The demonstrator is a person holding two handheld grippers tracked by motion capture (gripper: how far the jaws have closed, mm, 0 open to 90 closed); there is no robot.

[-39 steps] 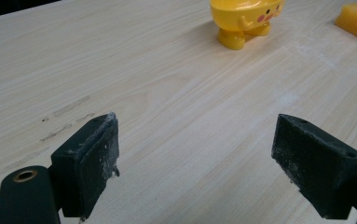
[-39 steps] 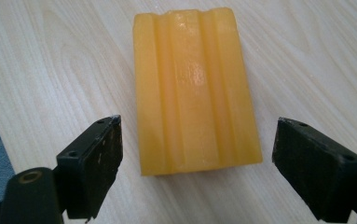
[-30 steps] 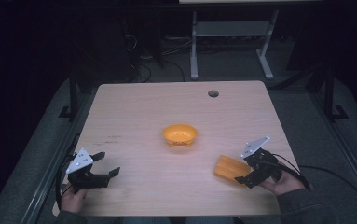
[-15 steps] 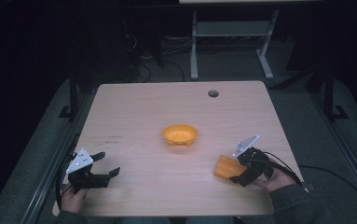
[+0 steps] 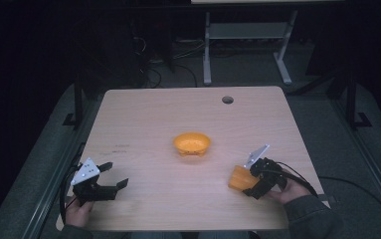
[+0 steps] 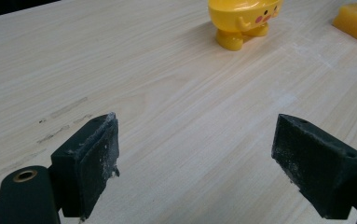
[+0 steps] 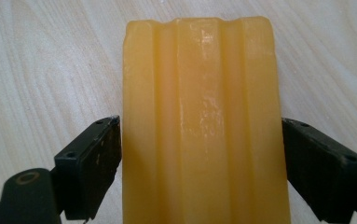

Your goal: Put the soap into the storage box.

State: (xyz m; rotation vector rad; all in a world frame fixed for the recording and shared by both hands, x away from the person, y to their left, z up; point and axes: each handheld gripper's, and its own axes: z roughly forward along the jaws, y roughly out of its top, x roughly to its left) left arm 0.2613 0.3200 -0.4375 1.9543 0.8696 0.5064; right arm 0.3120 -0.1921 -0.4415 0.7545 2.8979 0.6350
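Left gripper (image 5: 112, 177) low, jaws wide apart — right gripper (image 5: 248, 180) jaws clamped.

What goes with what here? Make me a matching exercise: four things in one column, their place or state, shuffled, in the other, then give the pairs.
Things:
1. left gripper
2. right gripper
3. yellow bowl
4. cable hole

Place or state:
A. stands near the middle of the table
B. jaws against the sides of the orange bar
C. near the table's far edge
D. jaws wide apart, nothing between them

Pairs: 1-D, 2-B, 3-A, 4-C
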